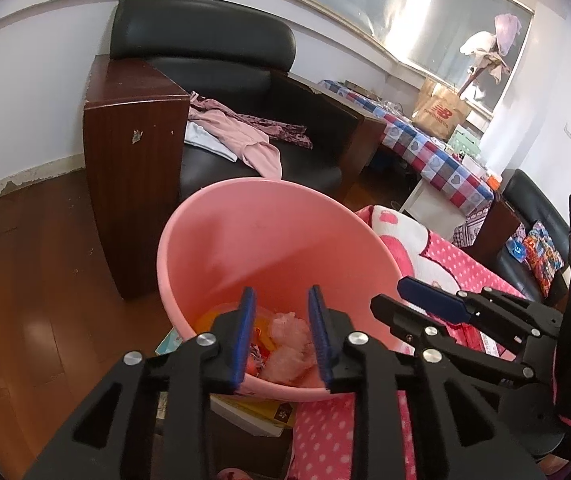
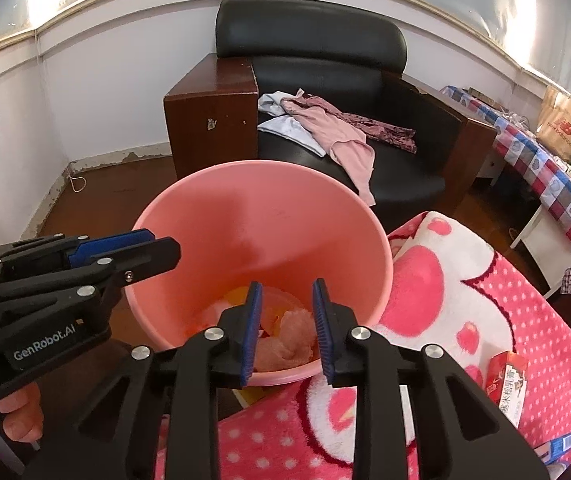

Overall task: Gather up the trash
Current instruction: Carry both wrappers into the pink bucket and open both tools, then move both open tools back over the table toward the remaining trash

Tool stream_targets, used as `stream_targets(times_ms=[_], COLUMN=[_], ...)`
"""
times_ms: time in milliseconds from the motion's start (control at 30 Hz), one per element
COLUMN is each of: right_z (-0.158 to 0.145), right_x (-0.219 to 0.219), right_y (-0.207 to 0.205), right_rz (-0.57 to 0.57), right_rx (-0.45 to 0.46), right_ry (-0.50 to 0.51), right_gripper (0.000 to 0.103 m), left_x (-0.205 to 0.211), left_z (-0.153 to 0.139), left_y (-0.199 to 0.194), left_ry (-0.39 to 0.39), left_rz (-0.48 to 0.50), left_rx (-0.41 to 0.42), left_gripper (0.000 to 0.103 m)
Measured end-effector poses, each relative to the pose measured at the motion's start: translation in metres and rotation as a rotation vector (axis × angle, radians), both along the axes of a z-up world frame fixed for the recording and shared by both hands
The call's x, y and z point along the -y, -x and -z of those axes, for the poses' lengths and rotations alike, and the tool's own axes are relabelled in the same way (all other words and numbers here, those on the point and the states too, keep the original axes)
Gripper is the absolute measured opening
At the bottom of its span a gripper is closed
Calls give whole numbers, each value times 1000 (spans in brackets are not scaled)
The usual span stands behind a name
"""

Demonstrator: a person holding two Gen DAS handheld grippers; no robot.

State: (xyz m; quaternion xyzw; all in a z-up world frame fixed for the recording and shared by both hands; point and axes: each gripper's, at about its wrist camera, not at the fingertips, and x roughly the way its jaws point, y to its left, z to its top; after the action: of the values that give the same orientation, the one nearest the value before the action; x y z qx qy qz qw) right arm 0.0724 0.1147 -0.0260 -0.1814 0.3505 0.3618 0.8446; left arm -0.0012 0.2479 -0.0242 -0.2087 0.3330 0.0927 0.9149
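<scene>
Two empty tongs, left (image 1: 281,312) and right (image 2: 287,306), gape above the pink bin (image 2: 261,216) beside an armchair (image 2: 325,80).

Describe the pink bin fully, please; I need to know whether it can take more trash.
The pink bin is a round, smooth, plastic-looking bucket that narrows toward its base, upright on the wooden floor beside the pink blanket. Only its bottom holds trash: crumpled pinkish tissue and orange and yellow wrappers; the walls above are bare. Both grippers hover open over its near rim, touching nothing.
</scene>
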Motion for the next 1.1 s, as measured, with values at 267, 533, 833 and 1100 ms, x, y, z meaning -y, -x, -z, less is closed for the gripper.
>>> stream_targets(times_ms=[267, 533, 833, 1100], right_z=[-6, -18, -32, -37], right_x=[9, 26, 51, 94], right_y=[0, -1, -3, 9], right_rz=[1, 28, 78, 153], right_rx=[-38, -47, -55, -60], right_ry=[-55, -124, -192, -235], right_gripper=[27, 46, 46, 46], left_x=[-3, 0, 10, 31], left_z=[-10, -19, -29, -39], left_y=[10, 21, 27, 28], left_ry=[-11, -24, -37, -49], left_rz=[-13, -18, -5, 45], left_rx=[20, 37, 50, 69], left_gripper=[28, 28, 28, 28])
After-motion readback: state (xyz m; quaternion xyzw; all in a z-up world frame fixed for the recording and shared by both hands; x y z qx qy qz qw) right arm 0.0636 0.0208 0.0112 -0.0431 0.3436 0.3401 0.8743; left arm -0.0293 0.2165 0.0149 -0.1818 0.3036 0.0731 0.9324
